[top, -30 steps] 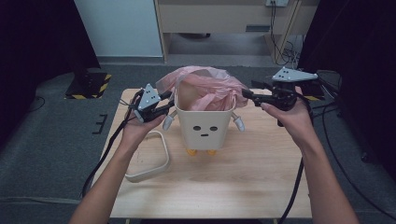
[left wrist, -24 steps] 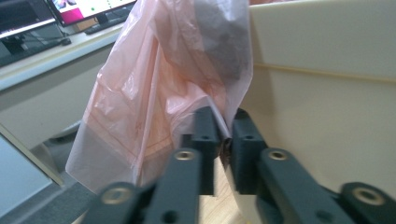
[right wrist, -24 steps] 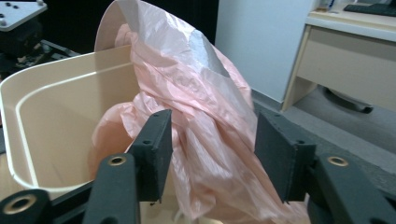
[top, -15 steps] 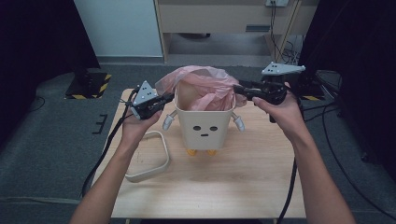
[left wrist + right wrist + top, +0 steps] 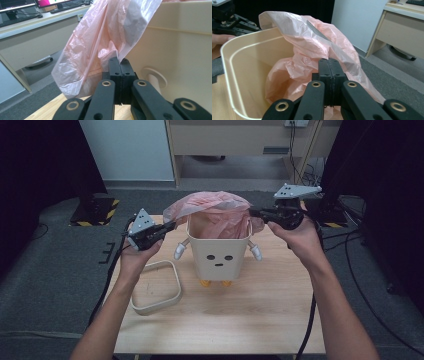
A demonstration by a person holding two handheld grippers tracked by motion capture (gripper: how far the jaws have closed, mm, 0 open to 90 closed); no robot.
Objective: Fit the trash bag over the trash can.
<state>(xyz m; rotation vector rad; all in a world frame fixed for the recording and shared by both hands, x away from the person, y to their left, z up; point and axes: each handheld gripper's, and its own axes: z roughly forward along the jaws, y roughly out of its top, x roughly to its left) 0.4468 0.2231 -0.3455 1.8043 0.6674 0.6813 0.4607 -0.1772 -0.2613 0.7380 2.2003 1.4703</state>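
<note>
I see my left gripper [image 5: 171, 225] and right gripper [image 5: 253, 213], mid-frame, each pinched tight on the pink bag [image 5: 215, 210] in the bin [image 5: 218, 257].

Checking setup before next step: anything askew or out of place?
Pink plastic bag bunches above the cream face-printed bin, not folded over its rim. Cream square ring lies loose on the wooden table, off the bin.

Free tabletop [image 5: 280, 315] lies below and behind both grippers. Between them the bin [image 5: 218, 251] and bag [image 5: 212, 207] block passage. A ring [image 5: 156, 286] lies under the left gripper [image 5: 171, 226].
</note>
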